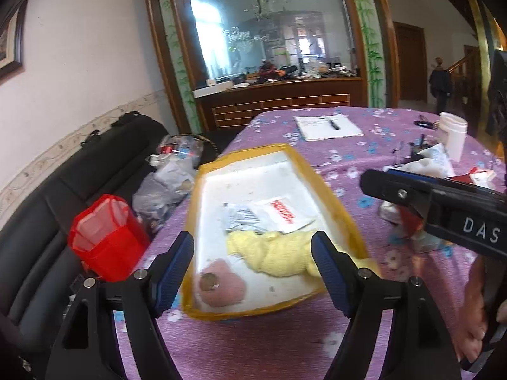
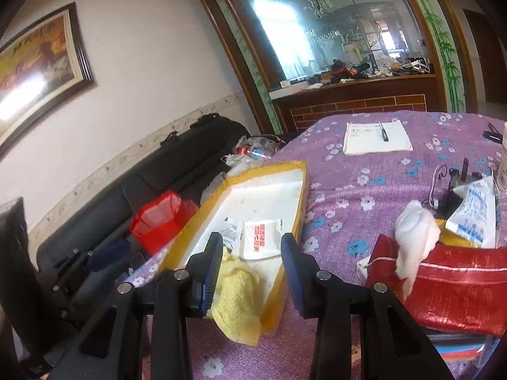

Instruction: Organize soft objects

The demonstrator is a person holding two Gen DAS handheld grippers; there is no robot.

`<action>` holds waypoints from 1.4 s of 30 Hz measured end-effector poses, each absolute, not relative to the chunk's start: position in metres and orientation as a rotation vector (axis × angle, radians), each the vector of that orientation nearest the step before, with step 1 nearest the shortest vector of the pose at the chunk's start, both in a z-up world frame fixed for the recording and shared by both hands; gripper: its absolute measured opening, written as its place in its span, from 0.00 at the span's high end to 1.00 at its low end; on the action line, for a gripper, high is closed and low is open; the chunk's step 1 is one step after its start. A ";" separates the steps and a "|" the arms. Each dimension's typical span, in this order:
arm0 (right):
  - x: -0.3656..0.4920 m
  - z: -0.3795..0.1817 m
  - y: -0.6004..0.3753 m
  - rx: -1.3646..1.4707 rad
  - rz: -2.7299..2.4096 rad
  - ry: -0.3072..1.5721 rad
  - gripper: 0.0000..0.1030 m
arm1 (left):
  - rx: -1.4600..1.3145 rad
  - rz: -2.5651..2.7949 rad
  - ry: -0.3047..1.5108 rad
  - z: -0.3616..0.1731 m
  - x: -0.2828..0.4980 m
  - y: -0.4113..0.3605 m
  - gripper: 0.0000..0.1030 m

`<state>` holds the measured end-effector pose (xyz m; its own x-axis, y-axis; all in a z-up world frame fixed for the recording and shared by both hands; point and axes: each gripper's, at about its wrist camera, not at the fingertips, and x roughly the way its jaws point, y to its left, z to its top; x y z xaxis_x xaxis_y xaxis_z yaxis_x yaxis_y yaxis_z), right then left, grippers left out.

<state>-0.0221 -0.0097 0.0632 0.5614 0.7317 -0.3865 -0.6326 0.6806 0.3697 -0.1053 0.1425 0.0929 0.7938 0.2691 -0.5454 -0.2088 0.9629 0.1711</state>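
Above the desk (image 1: 285,348), both tools gape wide and hold nothing: left tool (image 1: 253,269) over the tray (image 1: 317,164), right tool (image 2: 252,272) above the yellow towel (image 2: 236,300) draped over the tray's rim.

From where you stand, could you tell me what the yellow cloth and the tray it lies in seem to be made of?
The yellow cloth looks like terry or fleece: nubby, matte, and limp, with one end drooping over the tray's rim. The tray looks like white foam board, dull and speckled inside, its rim wrapped in glossy yellow tape, though it could be cardboard underneath.
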 end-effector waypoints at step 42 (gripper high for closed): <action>0.020 0.067 -0.218 0.489 0.709 0.664 0.30 | -0.089 -0.140 0.978 0.061 -0.054 0.048 0.19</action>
